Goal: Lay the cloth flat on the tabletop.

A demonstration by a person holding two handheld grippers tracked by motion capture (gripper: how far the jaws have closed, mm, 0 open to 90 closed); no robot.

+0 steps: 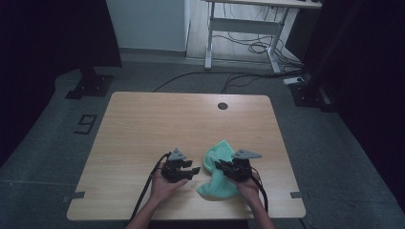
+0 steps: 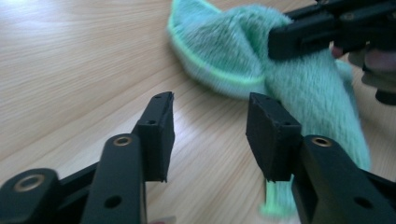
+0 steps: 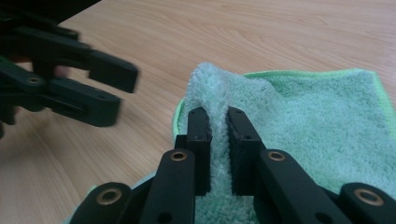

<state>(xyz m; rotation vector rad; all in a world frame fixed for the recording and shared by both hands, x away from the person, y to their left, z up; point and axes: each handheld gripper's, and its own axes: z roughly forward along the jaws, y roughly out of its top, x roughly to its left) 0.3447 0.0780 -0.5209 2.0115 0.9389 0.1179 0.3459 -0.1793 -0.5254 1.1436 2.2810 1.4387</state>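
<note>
In the left gripper view the green towel [image 2: 299, 88] runs off the top edge and its lower corner hides behind the left tool [image 2: 210, 135]. In the right gripper view that tool [image 3: 100, 91] is blurred and cut by the left edge.

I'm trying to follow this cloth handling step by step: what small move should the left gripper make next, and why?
Probably ease the left gripper forward onto the green cloth and close on its near edge. Its jaws stand open over bare table just short of the cloth, while the right gripper already pinches a raised fold, so a second grip looks needed to spread or fold it.
</note>
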